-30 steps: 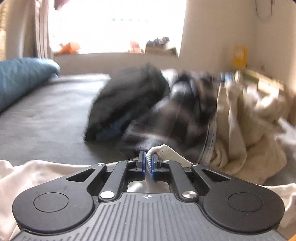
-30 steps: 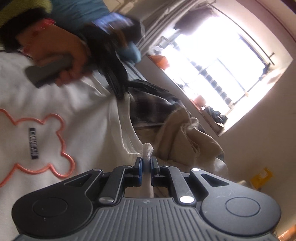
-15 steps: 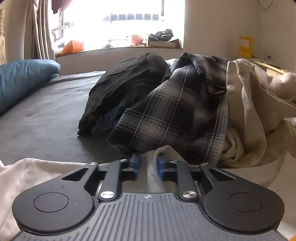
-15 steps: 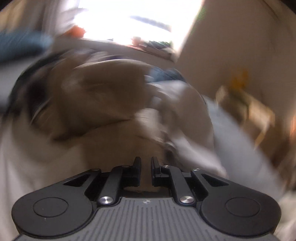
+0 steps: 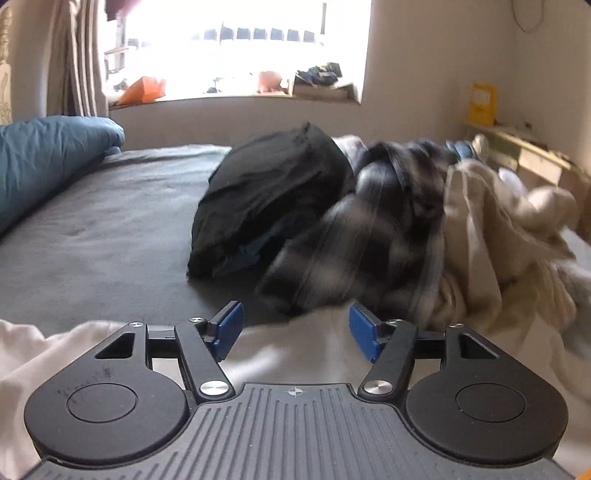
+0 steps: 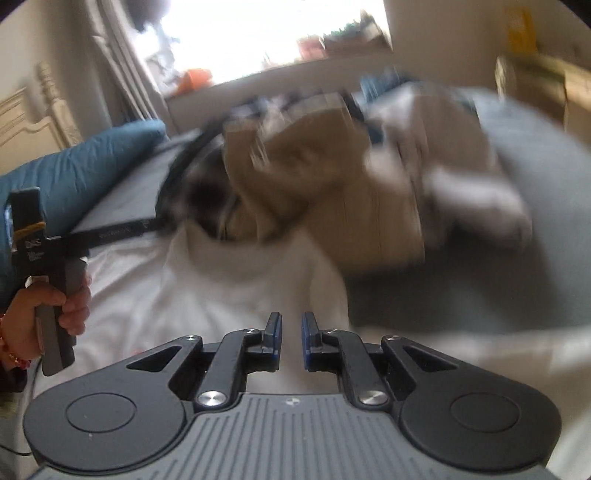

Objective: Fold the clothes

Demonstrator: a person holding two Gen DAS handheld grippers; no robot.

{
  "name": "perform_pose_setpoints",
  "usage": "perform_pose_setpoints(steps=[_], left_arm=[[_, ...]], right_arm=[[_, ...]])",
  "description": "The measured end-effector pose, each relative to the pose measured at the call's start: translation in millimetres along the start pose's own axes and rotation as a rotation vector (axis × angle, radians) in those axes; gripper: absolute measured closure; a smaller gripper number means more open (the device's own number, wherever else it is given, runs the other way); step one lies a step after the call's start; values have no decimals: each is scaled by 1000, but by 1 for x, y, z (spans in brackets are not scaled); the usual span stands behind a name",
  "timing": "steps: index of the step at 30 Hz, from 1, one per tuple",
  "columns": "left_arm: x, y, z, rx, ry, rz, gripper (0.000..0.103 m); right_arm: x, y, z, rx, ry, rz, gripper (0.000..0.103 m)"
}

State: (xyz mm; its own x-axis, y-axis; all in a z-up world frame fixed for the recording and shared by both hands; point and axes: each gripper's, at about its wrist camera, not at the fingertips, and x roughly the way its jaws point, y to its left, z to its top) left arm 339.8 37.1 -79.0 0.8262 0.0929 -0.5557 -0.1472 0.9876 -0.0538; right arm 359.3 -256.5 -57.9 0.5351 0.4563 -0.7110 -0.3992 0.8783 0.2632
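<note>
Left wrist view: the left claw [image 5: 295, 330] hung low over the white garment [image 5: 306, 350] spread on the bed [image 5: 103, 229], its jaws opening, cloth lying beneath the gap but no fold pressed by either blue pad. Ahead of it, and a little to its right, the unfolded heap rested on the grey sheet: a black garment [image 5: 269, 195], a plaid shirt [image 5: 369, 236] leaning against it, and a beige garment [image 5: 491, 236] at the far right. A blue pillow [image 5: 48, 162] lay at the left edge.

Right wrist view: the right claw [image 6: 291, 339] stood nearly shut with only a narrow slot between its pads and nothing caught there. The white garment [image 6: 229, 280] extended from just under it toward the blurred heap, and its long axis appeared to run toward the window [image 6: 266, 33]. At the frame's left a hand [image 6: 44, 314] gripped the handle of the other tool.

Judged from this layout, both claws sat at the near edge of the white garment, the left directly above it, so a regrasp would fall downward rather than forward
</note>
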Motion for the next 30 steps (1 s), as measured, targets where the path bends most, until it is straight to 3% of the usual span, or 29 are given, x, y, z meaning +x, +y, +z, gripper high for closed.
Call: perform_pose_setpoints(steps=[4, 8, 11, 14, 19, 21, 23, 26, 28, 30], left_arm=[[6, -2, -18, -47, 85, 22, 39], [12, -9, -33, -4, 81, 98, 39], [-4, 6, -26, 11, 68, 109, 40], [-33, 33, -2, 119, 34, 139, 39], [-89, 93, 43, 290, -40, 306, 38], [-107, 114, 52, 278, -53, 355, 38], [-125, 137, 57, 236, -51, 394, 38], [-150, 153, 43, 208, -23, 382, 38], [-162, 153, 24, 229, 18, 350, 38], [-165, 148, 1, 245, 73, 294, 37]], right_arm=[[34, -35, -1, 104, 21, -136, 92], [59, -78, 16, 229, -47, -285, 93], [34, -87, 28, 356, -119, -269, 92], [6, -63, 24, 257, -128, -196, 91], [38, -28, 7, 215, 92, -10, 91], [63, -27, 5, 256, 112, -28, 91], [71, -46, 10, 351, 44, -96, 94], [41, -80, 10, 599, -96, -181, 91], [16, -84, 7, 592, -120, -144, 90], [3, -71, -4, 534, -48, -89, 88]])
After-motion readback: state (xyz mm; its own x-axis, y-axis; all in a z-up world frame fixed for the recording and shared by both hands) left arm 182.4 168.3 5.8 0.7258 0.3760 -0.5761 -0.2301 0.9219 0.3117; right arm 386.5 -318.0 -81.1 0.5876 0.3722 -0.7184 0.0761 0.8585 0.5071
